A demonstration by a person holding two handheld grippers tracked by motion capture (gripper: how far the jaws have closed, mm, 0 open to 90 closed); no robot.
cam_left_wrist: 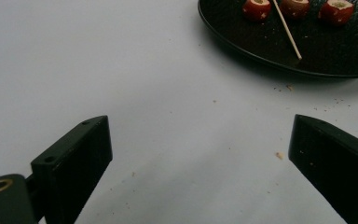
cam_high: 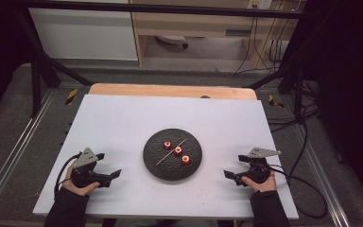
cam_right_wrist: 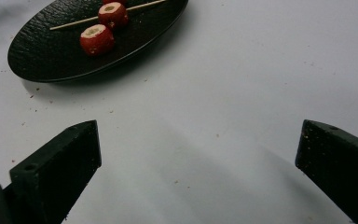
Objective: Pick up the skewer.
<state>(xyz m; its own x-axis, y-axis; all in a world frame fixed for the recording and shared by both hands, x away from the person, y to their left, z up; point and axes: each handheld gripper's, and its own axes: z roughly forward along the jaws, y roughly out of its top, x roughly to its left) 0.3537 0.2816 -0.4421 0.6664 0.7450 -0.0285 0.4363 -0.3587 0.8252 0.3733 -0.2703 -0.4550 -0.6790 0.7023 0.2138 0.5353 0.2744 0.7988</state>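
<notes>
A person sits at the near edge of the table, which has a white top, with a gripper in each hand. The left gripper rests low at the lower left of the high view. In the left gripper view its two black jaws stand spread wide at the bottom corners, with nothing but bare white surface and a few crumbs between them. The right gripper sits at the lower right of the high view, and its own view shows the same: jaws wide apart, nothing between them.

Between the two grippers, at the centre of the high view, lies a round black plate with a rough, textured face. On it are three small red pieces of food with pale centres, set in a slanting row from upper left to lower right. A thin wooden skewer lies loose across the plate, crossing that row beside the middle piece.

In the left gripper view the plate sits at the upper right; in the right gripper view it sits at the upper left. Both grippers are well apart from the plate, one on each side, pointing inward toward it.
</notes>
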